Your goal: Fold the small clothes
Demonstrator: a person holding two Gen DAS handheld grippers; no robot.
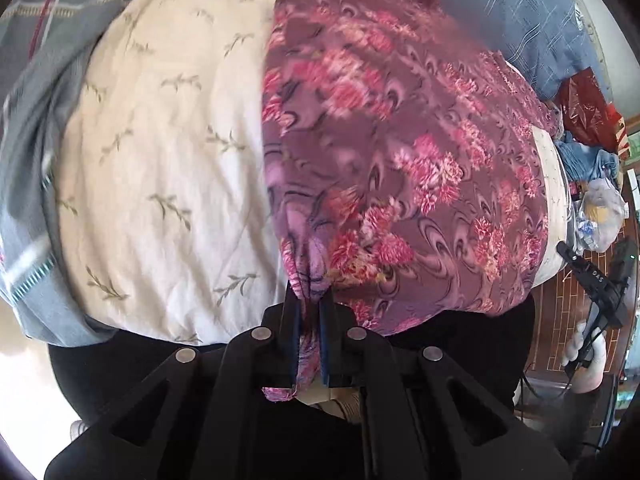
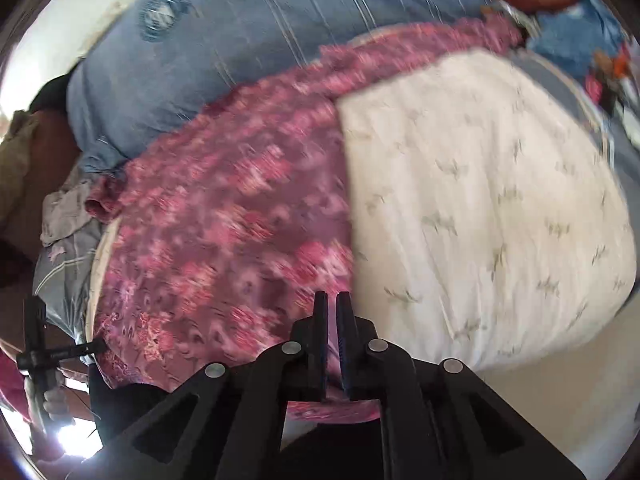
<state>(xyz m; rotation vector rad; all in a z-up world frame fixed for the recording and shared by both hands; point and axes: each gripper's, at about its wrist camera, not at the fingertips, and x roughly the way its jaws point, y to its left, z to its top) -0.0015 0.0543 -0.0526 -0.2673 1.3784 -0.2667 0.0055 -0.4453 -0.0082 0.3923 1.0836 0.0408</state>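
A purple garment with pink flowers (image 1: 400, 140) lies spread over the right half of a white quilt with a leaf print (image 1: 160, 160). My left gripper (image 1: 309, 300) is shut on the garment's near edge, and the cloth bunches up between its blue pads and hangs out behind them. In the right wrist view the same garment (image 2: 224, 220) covers the left part of the quilt (image 2: 480, 200). My right gripper (image 2: 332, 300) has its jaws nearly together over the garment's near hem, with pink cloth showing in the narrow gap.
A blue striped pillow (image 2: 240, 40) lies along the far side of the bed. Grey-blue bedding (image 1: 36, 140) is bunched at the left. A red plastic bag (image 1: 584, 108) and other clutter sit beyond the bed's right end. A gloved hand (image 1: 584, 356) shows over the brick-patterned floor (image 1: 560, 320).
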